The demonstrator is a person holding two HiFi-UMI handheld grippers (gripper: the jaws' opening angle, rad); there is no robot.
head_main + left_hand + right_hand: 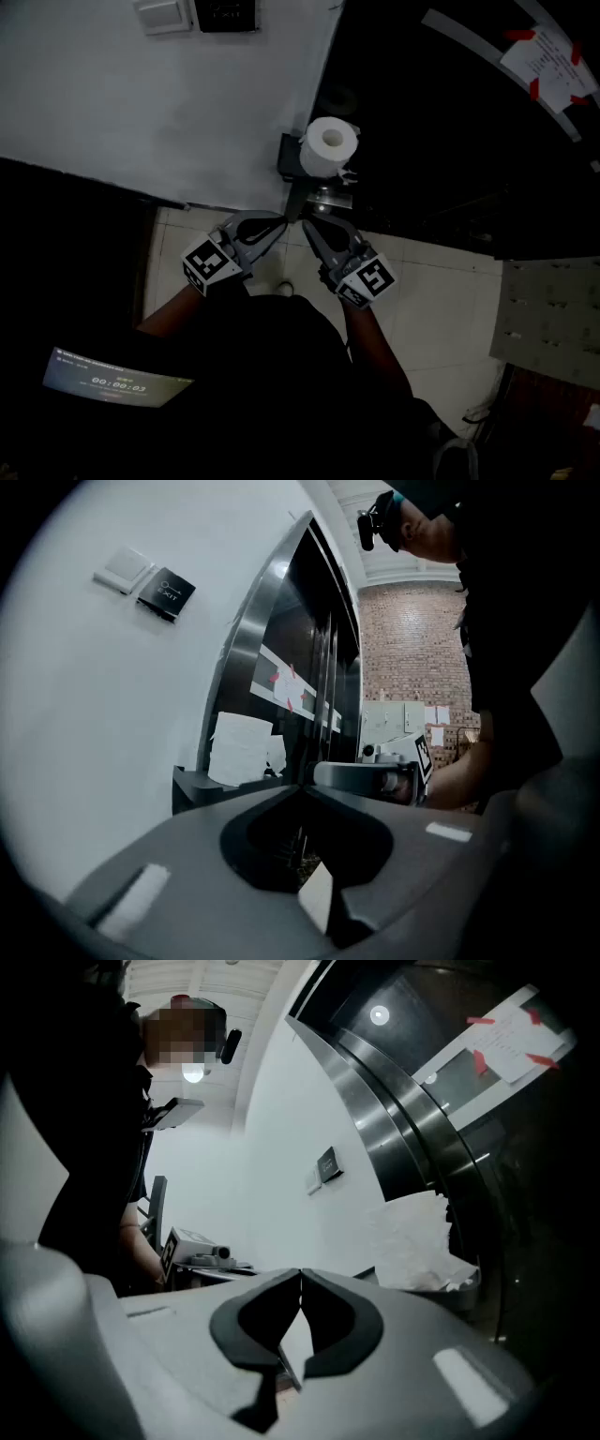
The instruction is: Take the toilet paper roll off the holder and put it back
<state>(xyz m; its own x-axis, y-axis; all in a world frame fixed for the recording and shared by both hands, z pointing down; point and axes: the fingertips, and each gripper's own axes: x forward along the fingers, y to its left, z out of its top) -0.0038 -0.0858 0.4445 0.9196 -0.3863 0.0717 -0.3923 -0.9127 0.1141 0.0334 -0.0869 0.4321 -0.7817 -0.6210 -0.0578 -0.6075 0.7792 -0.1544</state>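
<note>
Jaws pressed together and empty, our 2 tongs, left gripper (279, 221) and right gripper (306, 223), sit side by side just short of the holder (287, 156). On that holder, the toilet paper roll (329, 146) stands upright.

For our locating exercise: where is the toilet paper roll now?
Head view, upper centre: the toilet paper roll stands on its holder by the white wall, just beyond the left gripper and right gripper.

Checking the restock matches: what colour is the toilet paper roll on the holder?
White. The toilet paper roll shows best in the head view.
</note>
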